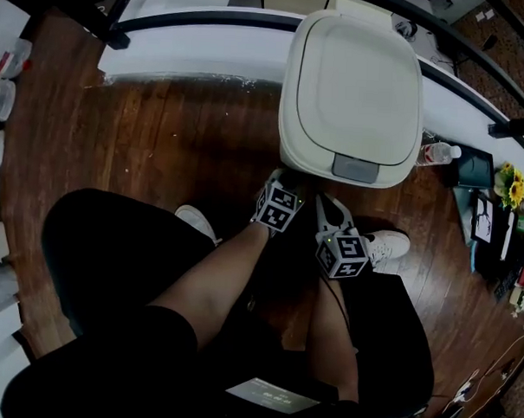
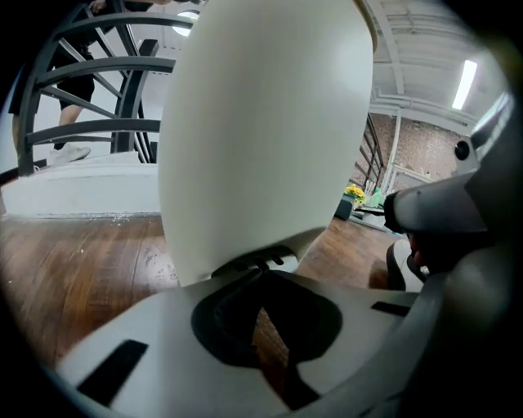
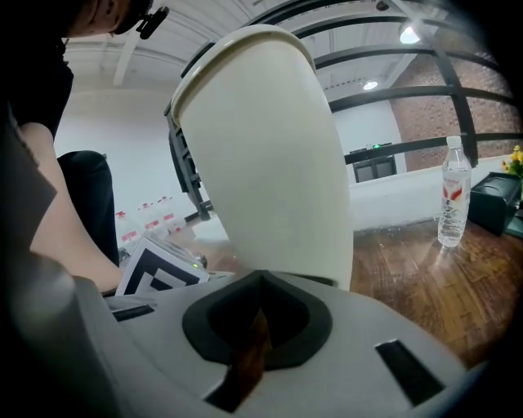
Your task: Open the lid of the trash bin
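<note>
The big cream plastic trash bin stands on the brown wooden floor, right in front of the person's knees. Its smooth rounded lid is down. The left gripper and the right gripper sit side by side, low at the bin's front (just below the lid's grey tab). The fingers of both are pressed together and hold nothing. A clear plastic water bottle lies near the bin.

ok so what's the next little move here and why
Probably raise the right gripper to the grey tab at the front edge of the lid and press it: the lid sits closed, while this and the left gripper hang low by the bin base, jaws together, empty.
</note>
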